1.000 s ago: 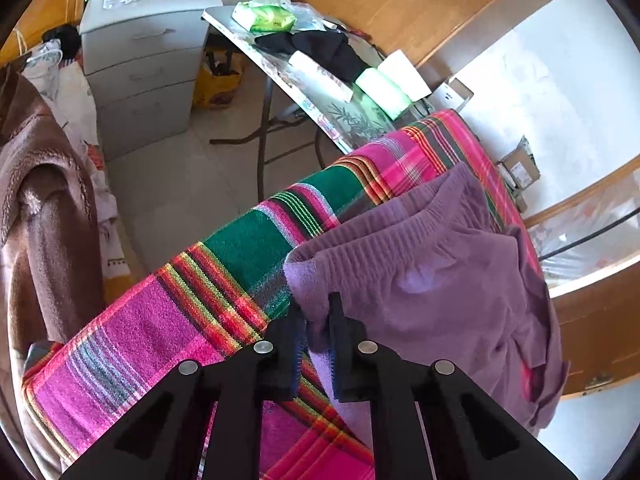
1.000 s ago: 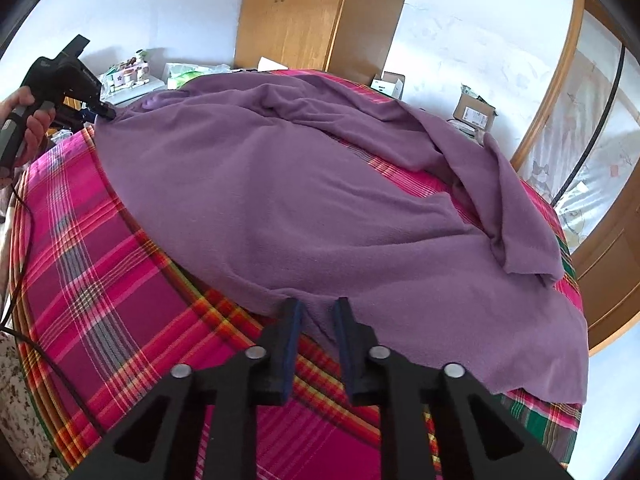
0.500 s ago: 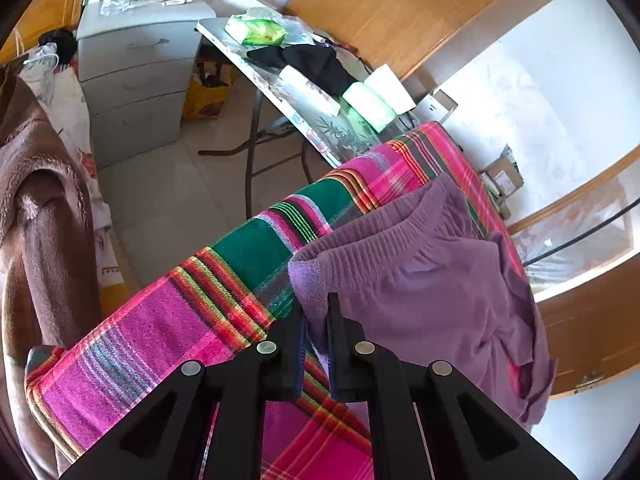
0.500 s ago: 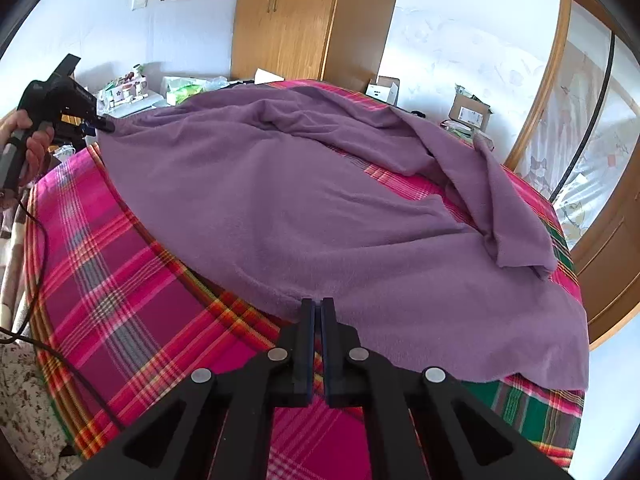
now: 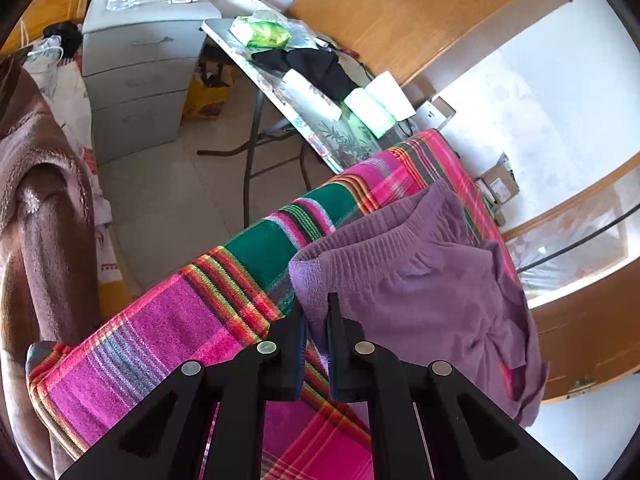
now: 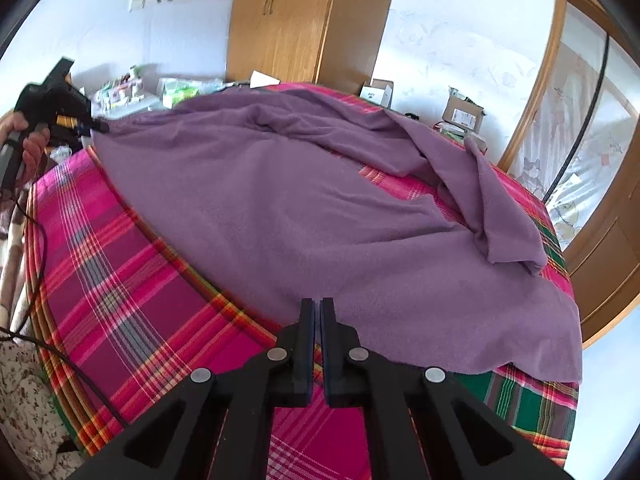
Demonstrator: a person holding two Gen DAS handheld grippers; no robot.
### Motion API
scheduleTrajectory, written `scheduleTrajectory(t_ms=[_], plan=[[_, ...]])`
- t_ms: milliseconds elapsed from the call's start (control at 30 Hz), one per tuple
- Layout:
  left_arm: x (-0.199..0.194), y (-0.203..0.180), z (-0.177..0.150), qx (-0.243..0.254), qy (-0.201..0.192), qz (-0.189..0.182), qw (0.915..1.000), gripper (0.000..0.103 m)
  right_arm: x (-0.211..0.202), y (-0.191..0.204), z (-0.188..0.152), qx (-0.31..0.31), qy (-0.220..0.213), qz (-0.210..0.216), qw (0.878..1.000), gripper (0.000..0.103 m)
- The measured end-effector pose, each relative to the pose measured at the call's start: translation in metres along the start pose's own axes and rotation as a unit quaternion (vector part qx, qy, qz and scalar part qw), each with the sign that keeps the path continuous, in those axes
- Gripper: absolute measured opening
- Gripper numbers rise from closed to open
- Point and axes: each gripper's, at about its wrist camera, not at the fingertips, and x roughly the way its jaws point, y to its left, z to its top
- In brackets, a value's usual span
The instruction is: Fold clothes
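A: Left wrist view. Our left claw (image 5: 317, 312) has its fingers nearly closed on the elastic waistband corner of the purple trousers (image 5: 420, 288). Same narrow gap as a second ago, same pinch of cloth. The camera has risen a little: more floor and more of the folding table (image 5: 304, 92) show now. The bed (image 5: 160, 320), under its plaid cover, carries the trousers.

B: So we hold that end, and it looks taut and a little raised.

A: Right wrist view. Here is the change. A second ago our right claw (image 6: 317, 312) stood open around the near hem; half a second ago it had closed. Now the fingers stand together, only a slit between them, at the near edge of the trousers (image 6: 300, 208).

B: Cloth between them?

A: We cannot see a fold inside the slit, but the edge runs right to the tips, so we judge it nipped. Far left, the other claw (image 6: 94, 125) pulls its corner straight.

B: The trousers lie spread across the bed, one leg rumpled at the right. With two edges held, we judge a fold can be carried over. Risk: a thin hem slipping out.
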Motion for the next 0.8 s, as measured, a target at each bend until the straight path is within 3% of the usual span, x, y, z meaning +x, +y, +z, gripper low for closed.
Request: scheduleTrajectory(t_ms=[33,100,167,433,800], plan=[[-0.001,0.0,0.0,0.0,0.0,-0.001,1.0,0.009,-0.002,0.001,0.0,-0.002,-0.003,0.009,1.0,0.004],[-0.004,-0.001,0.001,-0.002,-0.001,-0.003,1.0,0.009,-0.005,0.012,-0.001,-0.024,-0.014,0.012,1.0,0.026],[-0.006,-0.004,0.002,0.001,-0.003,-0.004,1.0,0.009,-0.004,0.023,0.0,-0.045,-0.016,0.016,0.999,0.035],[-0.023,-0.015,0.008,0.003,-0.014,-0.02,0.9997,0.008,0.025,0.058,0.019,-0.091,0.003,0.048,0.995,0.037],[-0.041,-0.039,0.019,0.014,-0.026,-0.033,0.999,0.008,0.045,0.107,0.041,-0.156,-0.017,0.002,0.988,0.04]])
